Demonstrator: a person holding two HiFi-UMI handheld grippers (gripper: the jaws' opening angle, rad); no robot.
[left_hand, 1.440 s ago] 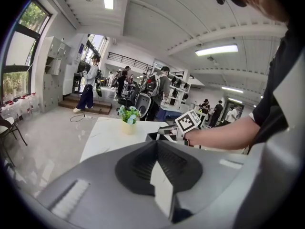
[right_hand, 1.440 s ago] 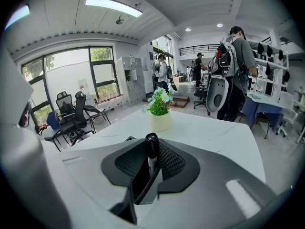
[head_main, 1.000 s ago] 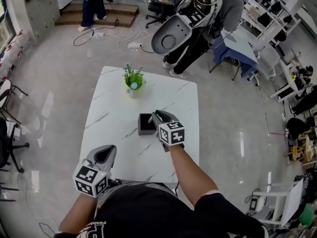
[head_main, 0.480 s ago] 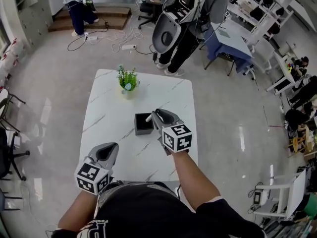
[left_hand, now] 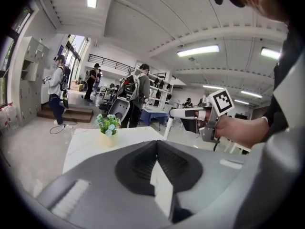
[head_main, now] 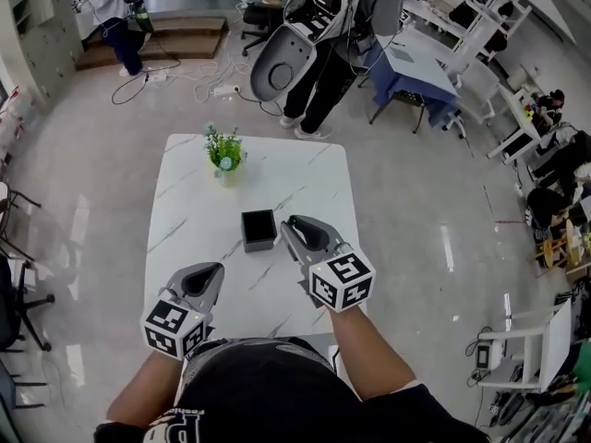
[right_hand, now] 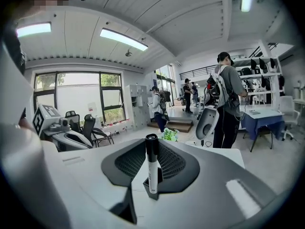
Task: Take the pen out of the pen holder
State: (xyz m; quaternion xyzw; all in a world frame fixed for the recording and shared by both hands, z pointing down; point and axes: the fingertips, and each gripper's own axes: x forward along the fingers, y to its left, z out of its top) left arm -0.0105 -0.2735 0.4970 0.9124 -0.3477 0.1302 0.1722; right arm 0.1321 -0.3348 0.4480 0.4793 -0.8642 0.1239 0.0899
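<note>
White pen (right_hand: 151, 162) pinched in right gripper (head_main: 292, 226), just beside black pen holder (head_main: 259, 230); left gripper (head_main: 212, 269) closed, empty.

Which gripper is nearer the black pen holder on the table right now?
Right. The right gripper, shut on the pen, is just right of the pen holder; the left gripper is well apart, lower left, by the near edge of the table.

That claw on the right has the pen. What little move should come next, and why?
Probably lower the right gripper and lay the pen on the bare white table beside the black pen holder. Its jaws are shut on the pen, which is already clear of the holder, so setting it down seems all that's left.
</note>
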